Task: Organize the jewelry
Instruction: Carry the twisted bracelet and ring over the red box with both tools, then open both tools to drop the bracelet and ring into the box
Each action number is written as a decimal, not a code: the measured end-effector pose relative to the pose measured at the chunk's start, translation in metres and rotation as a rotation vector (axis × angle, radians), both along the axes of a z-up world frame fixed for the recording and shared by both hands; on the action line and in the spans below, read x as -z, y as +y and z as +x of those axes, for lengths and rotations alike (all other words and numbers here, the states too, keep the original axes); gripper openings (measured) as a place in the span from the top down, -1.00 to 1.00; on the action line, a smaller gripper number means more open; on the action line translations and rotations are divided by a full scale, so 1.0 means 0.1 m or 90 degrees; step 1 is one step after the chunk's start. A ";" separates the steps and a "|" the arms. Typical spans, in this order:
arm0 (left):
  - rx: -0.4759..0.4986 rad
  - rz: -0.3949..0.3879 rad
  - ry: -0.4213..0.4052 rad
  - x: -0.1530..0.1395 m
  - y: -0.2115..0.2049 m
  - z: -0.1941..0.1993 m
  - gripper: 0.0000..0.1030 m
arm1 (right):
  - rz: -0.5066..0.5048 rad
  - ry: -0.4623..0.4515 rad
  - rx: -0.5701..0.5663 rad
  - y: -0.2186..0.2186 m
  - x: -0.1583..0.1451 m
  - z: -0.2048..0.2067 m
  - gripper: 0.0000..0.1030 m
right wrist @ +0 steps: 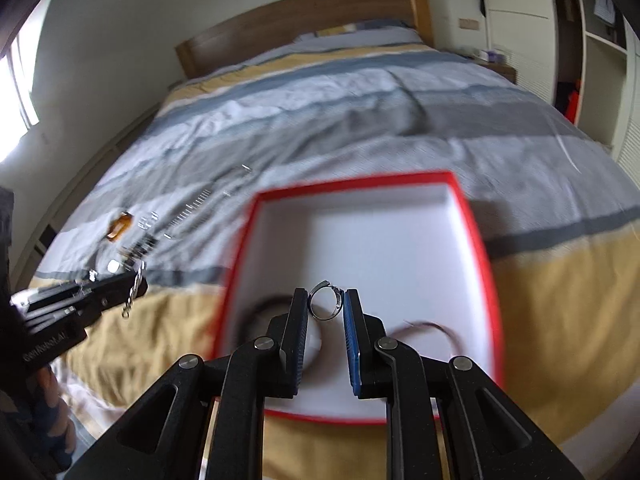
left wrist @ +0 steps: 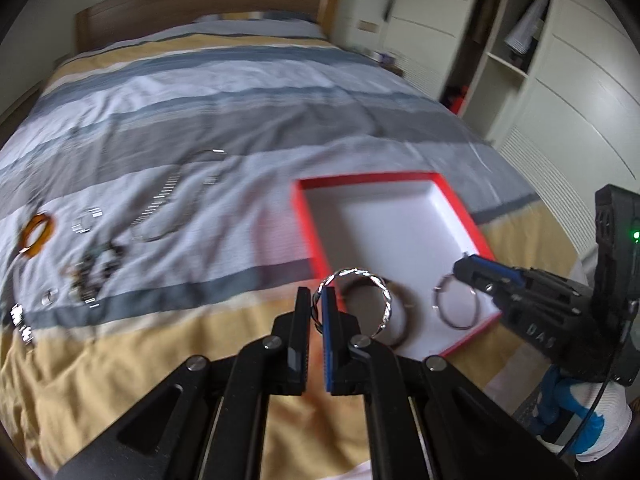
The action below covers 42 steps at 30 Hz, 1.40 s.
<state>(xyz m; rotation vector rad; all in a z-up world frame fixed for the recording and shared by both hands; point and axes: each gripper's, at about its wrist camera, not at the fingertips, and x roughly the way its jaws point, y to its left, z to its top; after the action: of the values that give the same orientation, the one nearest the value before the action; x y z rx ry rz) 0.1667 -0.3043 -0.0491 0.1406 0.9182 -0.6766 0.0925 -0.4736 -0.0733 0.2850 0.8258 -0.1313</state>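
Note:
A red box with a white inside (left wrist: 456, 204) (right wrist: 476, 224) lies on the striped bed. My left gripper (left wrist: 319, 300) is shut on a twisted silver bangle (left wrist: 382, 292), held above the box's near left corner. It shows at the left of the right wrist view (right wrist: 138, 280). My right gripper (right wrist: 326, 300) holds a plain silver ring bangle (right wrist: 320, 312) between its fingers, over the box's near part; in the left wrist view (left wrist: 466, 270) the ring (left wrist: 456, 304) hangs from its tips. A dark bangle (left wrist: 404, 304) (right wrist: 260, 308) lies in the box.
Loose jewelry lies on the bedspread to the left: an amber bangle (left wrist: 37, 234) (right wrist: 119, 225), a silver ring (left wrist: 86, 222), a long silver chain (left wrist: 168, 196) (right wrist: 192, 206), dark beads (left wrist: 96, 268). A white wardrobe (left wrist: 560, 80) stands at the right.

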 end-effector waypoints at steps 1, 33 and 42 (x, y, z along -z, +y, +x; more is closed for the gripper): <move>0.012 0.006 0.004 0.04 -0.10 -0.02 0.91 | -0.004 0.012 0.005 -0.06 0.06 -0.03 0.66; 0.068 0.111 0.062 0.73 -0.83 0.03 0.88 | -0.045 0.128 0.003 -0.35 0.52 -0.09 0.43; 0.045 0.054 0.042 0.32 -0.51 -0.03 0.66 | -0.037 0.100 0.029 -0.38 0.28 -0.25 0.41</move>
<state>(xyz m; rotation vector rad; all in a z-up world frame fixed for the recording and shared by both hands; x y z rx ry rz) 0.1638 -0.3554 -0.0811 0.2273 1.0099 -0.7115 0.0671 -0.5115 -0.1010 0.2408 0.9698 -0.2226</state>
